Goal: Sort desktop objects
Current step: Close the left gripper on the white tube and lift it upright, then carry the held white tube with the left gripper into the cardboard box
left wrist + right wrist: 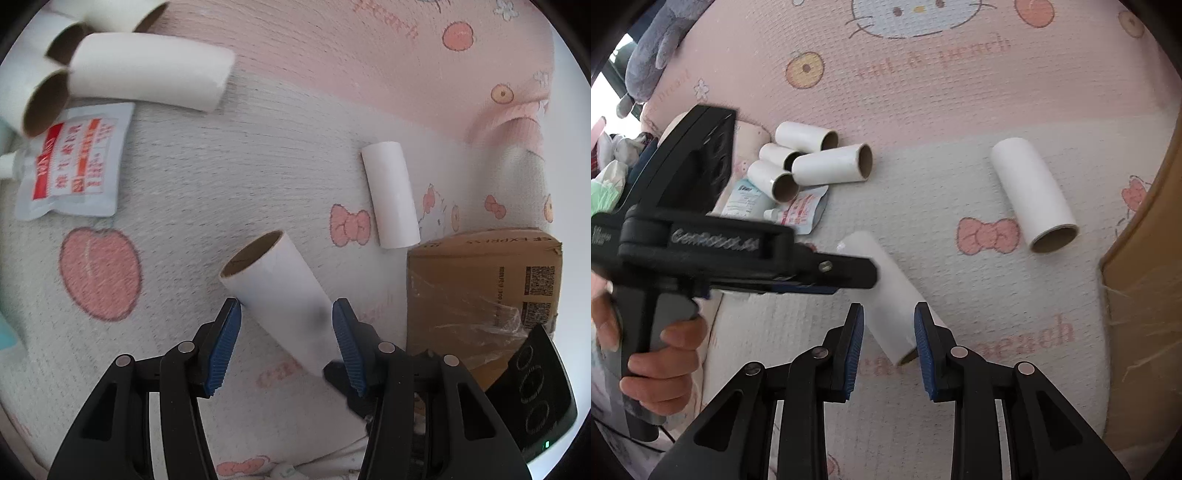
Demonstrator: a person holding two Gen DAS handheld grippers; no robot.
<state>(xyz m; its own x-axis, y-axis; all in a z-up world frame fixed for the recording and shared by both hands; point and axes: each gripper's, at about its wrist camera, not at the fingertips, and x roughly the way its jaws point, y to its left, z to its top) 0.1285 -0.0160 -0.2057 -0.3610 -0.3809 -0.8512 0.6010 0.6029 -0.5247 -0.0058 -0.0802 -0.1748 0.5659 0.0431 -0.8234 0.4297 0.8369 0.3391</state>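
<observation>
Tube (892, 299) far end behind L gripper (849, 277)

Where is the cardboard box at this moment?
The cardboard box sits at the right edge of the left wrist view, on the patterned mat, just below the lone paper tube and right of the left gripper.

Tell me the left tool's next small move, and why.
Probably close the left tool on the tube: its pads flank the tube mid-length, grip unclear, and the right tool straddles the same tube's end.
</observation>
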